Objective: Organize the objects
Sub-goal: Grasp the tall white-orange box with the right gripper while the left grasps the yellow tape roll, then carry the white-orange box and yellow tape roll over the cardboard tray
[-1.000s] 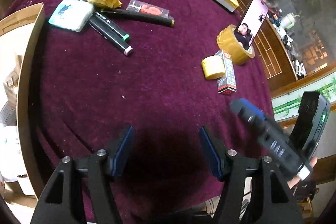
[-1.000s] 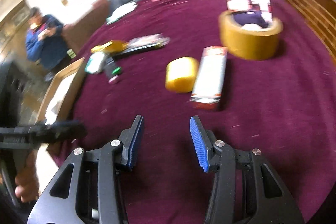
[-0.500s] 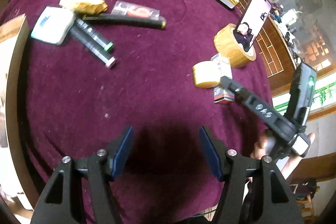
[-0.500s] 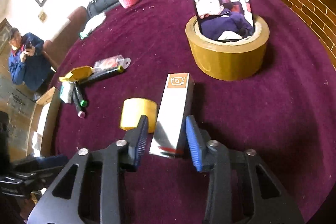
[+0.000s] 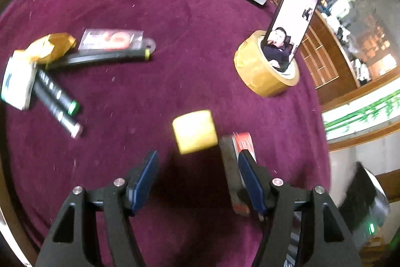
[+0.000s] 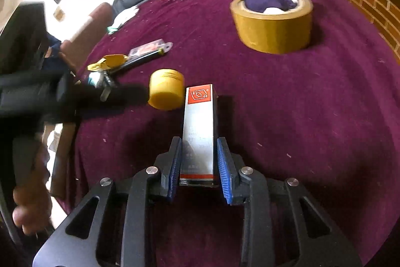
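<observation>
Closing around the narrow box (image 6: 198,134), the right hand-held gripper (image 6: 198,164) has its pads against both long sides. It lies just beside the yellow roll (image 6: 165,88) on the maroon tabletop (image 6: 312,116). Next comes a lift. The left hand-held gripper (image 5: 197,182) hovers apart, empty.

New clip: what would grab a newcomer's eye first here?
Probably the slim silver carton with red ends, lying on the maroon cloth between the right tongs, whose jaws have just been closing on it. Next, the big tan tape roll farther back with a lit phone propped in it.
</observation>
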Available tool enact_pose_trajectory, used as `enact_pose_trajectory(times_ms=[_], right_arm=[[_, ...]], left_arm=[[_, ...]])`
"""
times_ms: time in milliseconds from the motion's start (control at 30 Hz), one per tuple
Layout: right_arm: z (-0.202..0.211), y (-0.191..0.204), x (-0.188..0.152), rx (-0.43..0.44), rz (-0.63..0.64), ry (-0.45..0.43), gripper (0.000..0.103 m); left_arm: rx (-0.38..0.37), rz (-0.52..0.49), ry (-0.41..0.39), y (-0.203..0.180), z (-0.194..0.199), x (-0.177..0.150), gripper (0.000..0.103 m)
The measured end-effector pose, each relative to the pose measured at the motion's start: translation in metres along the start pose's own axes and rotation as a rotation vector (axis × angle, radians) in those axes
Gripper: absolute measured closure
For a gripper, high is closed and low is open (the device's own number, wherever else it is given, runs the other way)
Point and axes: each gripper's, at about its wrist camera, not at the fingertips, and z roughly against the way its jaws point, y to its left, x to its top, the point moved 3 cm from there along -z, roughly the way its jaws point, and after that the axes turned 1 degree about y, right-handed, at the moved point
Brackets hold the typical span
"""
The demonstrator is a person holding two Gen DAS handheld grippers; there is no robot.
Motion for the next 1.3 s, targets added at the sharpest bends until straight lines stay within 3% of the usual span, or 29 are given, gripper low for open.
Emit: enact_pose_trajectory(times_ms=[200,233,333,500,933,1033,1300], right_arm=[[0.002,-0.002,-0.006,0.041,-0.002,-0.008,0.075],[0.001,-0.002,-0.006,0.047,-0.002,-0.011,0.075],[-0.001,0.0,-0.003,0.062,0.003,-0.005,0.075],[-0.006,0.009,-0.001,0.092,-0.01,-0.005,0.075],[-0.028,0.095,-0.022,0.204,0.115,0.099,0.075],[-0.028,0.113,-0.025,0.189,0.157,0.1,0.075],[-0.02,0.152,-0.041,0.17,0.246,0.094,0.075]], left_arm=[[0.076,-0.008,-0.001,0.001,-0.021,0.012,0.037],[0.099,-0.01,-0.001,0.002,-0.023,0.012,0.041],[0.06,0.006,0.012,0.008,-0.027,0.011,0.063],[0.084,0.031,-0.03,0.027,-0.012,0.0,0.064],[0.058,0.159,-0.088,0.099,0.063,-0.091,0.064],[0.024,0.188,-0.097,0.11,0.071,-0.1,0.064],[0.017,0.195,-0.166,0.129,0.098,-0.117,0.064]])
